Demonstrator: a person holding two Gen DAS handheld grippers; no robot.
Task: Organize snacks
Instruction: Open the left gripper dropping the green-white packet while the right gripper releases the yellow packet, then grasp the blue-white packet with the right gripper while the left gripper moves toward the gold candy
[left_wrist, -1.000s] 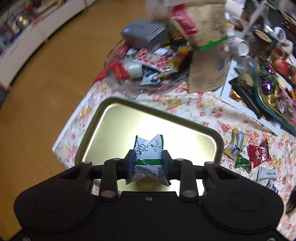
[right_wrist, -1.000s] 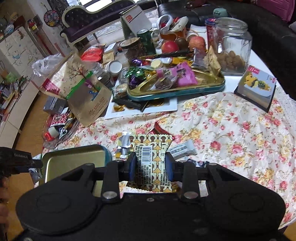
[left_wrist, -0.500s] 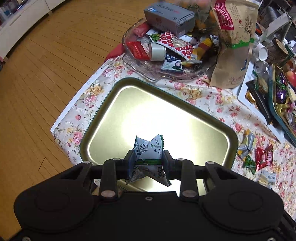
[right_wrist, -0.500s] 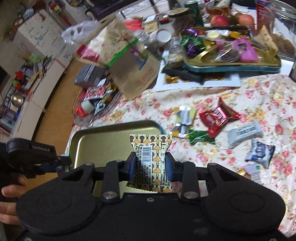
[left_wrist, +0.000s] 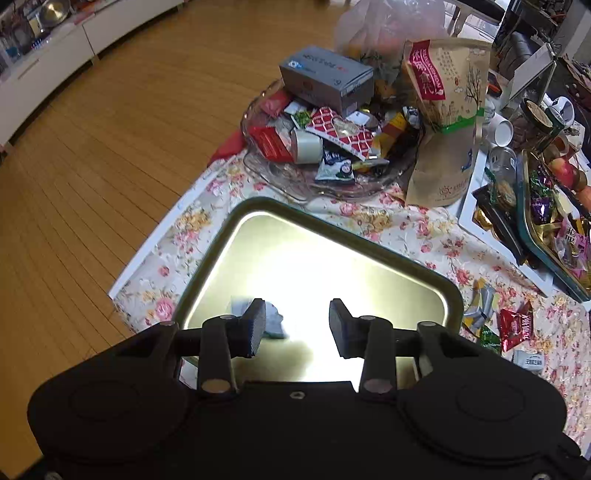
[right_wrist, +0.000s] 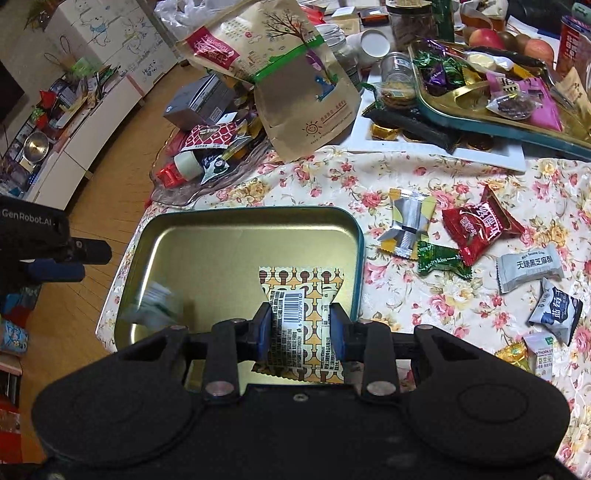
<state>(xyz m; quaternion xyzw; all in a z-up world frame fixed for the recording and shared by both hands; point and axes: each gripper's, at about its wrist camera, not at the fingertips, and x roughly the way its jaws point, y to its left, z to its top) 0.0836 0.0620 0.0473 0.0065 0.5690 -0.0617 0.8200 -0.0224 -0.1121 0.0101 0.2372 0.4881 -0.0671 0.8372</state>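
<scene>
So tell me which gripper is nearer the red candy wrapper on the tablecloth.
Right. The right gripper, shut on a patterned snack packet, sits over the gold tin's edge nearest the red candy wrapper. The left gripper, jaws opening with nothing between them, hovers at the tin's far side.

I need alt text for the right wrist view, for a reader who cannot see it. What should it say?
The right gripper holds a yellow patterned snack packet between its fingers above a gold metal tray, where a blurred green and white packet is landing. Loose wrapped candies lie on the floral tablecloth to the right.
</scene>
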